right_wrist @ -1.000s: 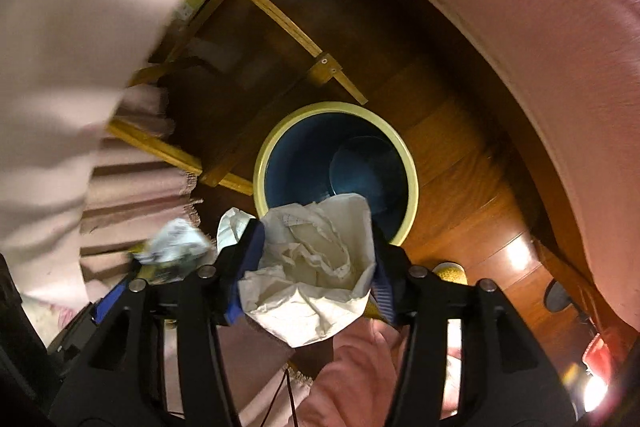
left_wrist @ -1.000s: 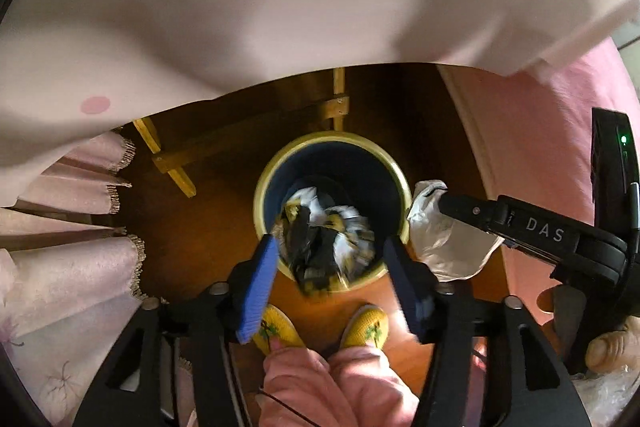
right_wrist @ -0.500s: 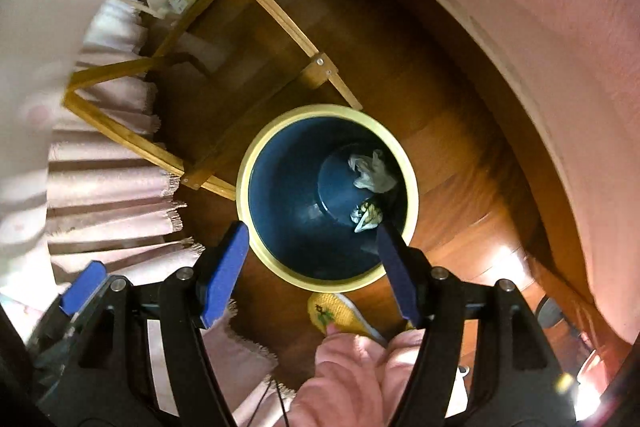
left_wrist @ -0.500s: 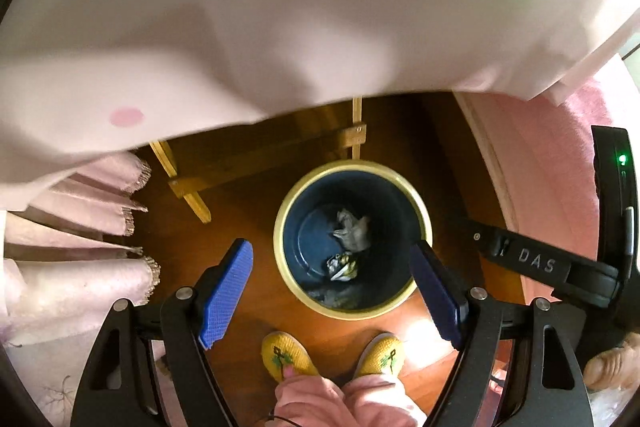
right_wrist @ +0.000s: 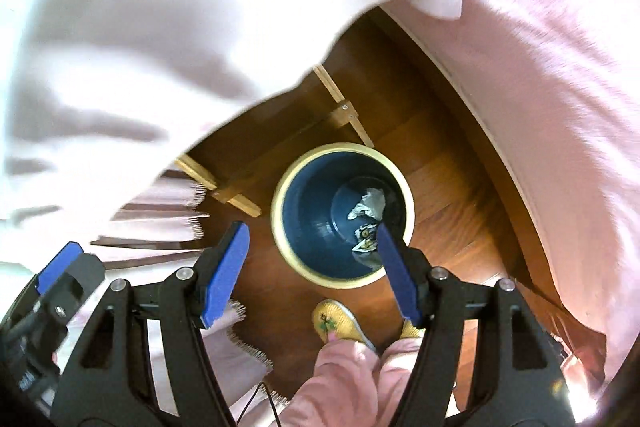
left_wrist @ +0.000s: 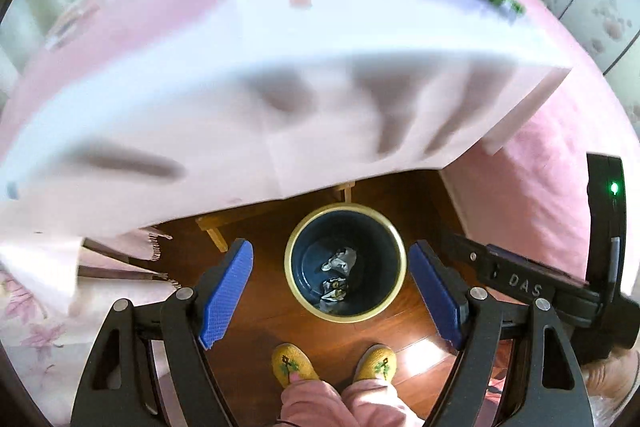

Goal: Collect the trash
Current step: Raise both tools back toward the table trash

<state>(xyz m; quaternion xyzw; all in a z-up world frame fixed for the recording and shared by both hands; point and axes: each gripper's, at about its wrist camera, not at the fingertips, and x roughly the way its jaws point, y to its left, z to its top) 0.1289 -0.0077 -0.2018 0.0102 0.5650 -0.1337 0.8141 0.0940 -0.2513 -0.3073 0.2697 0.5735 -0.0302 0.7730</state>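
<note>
Left gripper (left_wrist: 330,293) and right gripper (right_wrist: 314,269) both spread wide with nothing between the pads, high above a blue bin (left_wrist: 390,281) on wooden floor (left_wrist: 260,327), crumpled trash (left_wrist: 340,259) lying at its bottom (two wads), yellow slippers (left_wrist: 294,365) just beside.

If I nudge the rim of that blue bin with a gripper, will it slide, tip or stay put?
The blue bin probably slides or tips easily: it looks like thin plastic, and holds only a white crumpled wad and a patterned wrapper, so little weight anchors it. The polished wood floor likely gives little grip. Its tall, narrow shape suggests a push at the rim tips it sooner than one low down.
</note>
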